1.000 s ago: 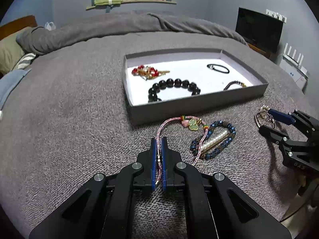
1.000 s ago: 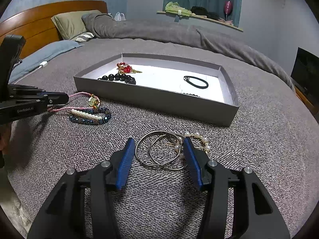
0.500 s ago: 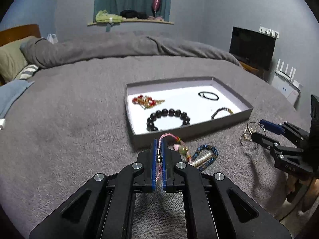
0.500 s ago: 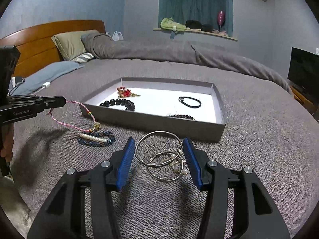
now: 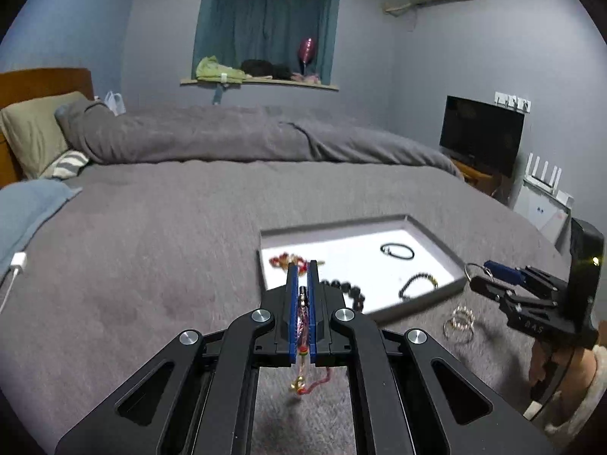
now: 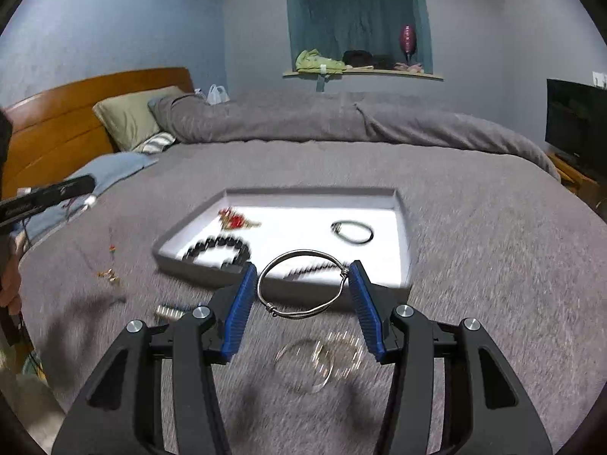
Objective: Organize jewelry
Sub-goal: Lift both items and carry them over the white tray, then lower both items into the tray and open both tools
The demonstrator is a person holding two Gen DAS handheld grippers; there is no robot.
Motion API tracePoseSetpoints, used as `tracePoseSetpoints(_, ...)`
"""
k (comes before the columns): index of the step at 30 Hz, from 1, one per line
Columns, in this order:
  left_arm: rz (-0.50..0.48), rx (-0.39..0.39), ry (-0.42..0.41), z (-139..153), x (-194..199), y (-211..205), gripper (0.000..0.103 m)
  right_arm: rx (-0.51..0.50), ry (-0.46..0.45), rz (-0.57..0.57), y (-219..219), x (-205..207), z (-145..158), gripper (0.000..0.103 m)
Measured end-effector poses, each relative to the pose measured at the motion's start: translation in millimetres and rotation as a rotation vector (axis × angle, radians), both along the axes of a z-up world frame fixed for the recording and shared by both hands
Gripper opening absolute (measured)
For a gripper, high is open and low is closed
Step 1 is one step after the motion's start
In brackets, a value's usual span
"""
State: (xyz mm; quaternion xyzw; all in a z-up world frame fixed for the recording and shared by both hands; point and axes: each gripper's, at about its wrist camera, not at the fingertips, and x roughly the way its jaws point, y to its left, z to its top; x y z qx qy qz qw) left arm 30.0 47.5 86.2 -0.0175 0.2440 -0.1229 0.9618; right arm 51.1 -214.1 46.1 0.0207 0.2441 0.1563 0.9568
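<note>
My left gripper [image 5: 302,270] is shut on a pink cord bracelet [image 5: 303,373], which dangles below the jaws, clear of the grey bedspread. Between the blue pads of my right gripper [image 6: 302,265], a silver wire bangle [image 6: 303,252] is held flat above the bed. Beyond both lies a shallow grey tray [image 6: 311,191] with a white floor. It holds a red ornament [image 6: 233,220], a black bead bracelet [image 6: 218,245], a black hair tie [image 6: 352,232] and a thin dark bead bracelet [image 5: 417,282]. The left gripper's tip [image 6: 85,185] shows at the left edge of the right wrist view.
More silver and pearl hoops [image 6: 322,360] lie on the bed under the right gripper. A blue and pearl bracelet [image 6: 170,311] lies left of it. Pillows [image 6: 129,117] and a rolled duvet [image 6: 303,117] fill the far side. A black screen [image 5: 480,134] stands at the right.
Both grippers have risen from the bed. The pink bracelet and the silver bangle came up with them, and both views now look further across the room.
</note>
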Motion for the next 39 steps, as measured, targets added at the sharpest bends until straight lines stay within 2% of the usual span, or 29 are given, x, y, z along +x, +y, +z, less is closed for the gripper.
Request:
tracePoseSetpoints(8, -0.028, 0.049, -0.025, 31.9, 43.7, -17.9, 0.005, 0.036, -0.009, -0.047, -9.5, 66.7, 18.5, 0.05)
tracePoseSetpoints(12, -0.057, 0.108, 0.003, 35.0, 81.4, -39.8, 0.005, 0.055, 0.03, -0.054, -11.6, 93.9, 7.9, 0.05)
tracePoseSetpoints(15, -0.072, 0.145, 0.02, 35.0, 111.1, -58.3, 0.005, 0.033, 0.082, -0.035, -11.0, 108.8, -7.2, 0.05)
tracePoseSetpoints(18, -0.109, 0.121, 0.039, 33.7, 136.4, -73.4, 0.005, 0.022, 0.124, -0.017, -8.8, 118.4, -16.0, 0.05)
tracePoseSetpoints(22, -0.168, 0.041, 0.106, 19.5, 173.9, -93.1, 0.005, -0.037, 0.188, 0.035, 3.0, 129.0, -30.0, 0.05)
tracePoseSetpoints(24, -0.181, 0.026, 0.134, 9.3, 186.8, -99.8, 0.005, -0.065, 0.215, 0.054, 9.8, 132.2, -34.8, 0.05)
tracePoseSetpoints(29, -0.152, 0.054, 0.216, -26.2, 211.8, -100.8, 0.005, -0.1, 0.28, 0.061, 16.0, 139.9, -45.4, 0.05)
tracePoseSetpoints(35, -0.09, 0.058, 0.302, -56.1, 229.6, -75.9, 0.005, -0.146, 0.308, 0.05, 20.1, 146.4, -48.0, 0.05)
tracePoseSetpoints(39, -0.078, 0.07, 0.342, -71.2, 236.7, -72.4, 0.005, -0.159, 0.303, 0.09, 30.5, 144.1, -42.1, 0.05)
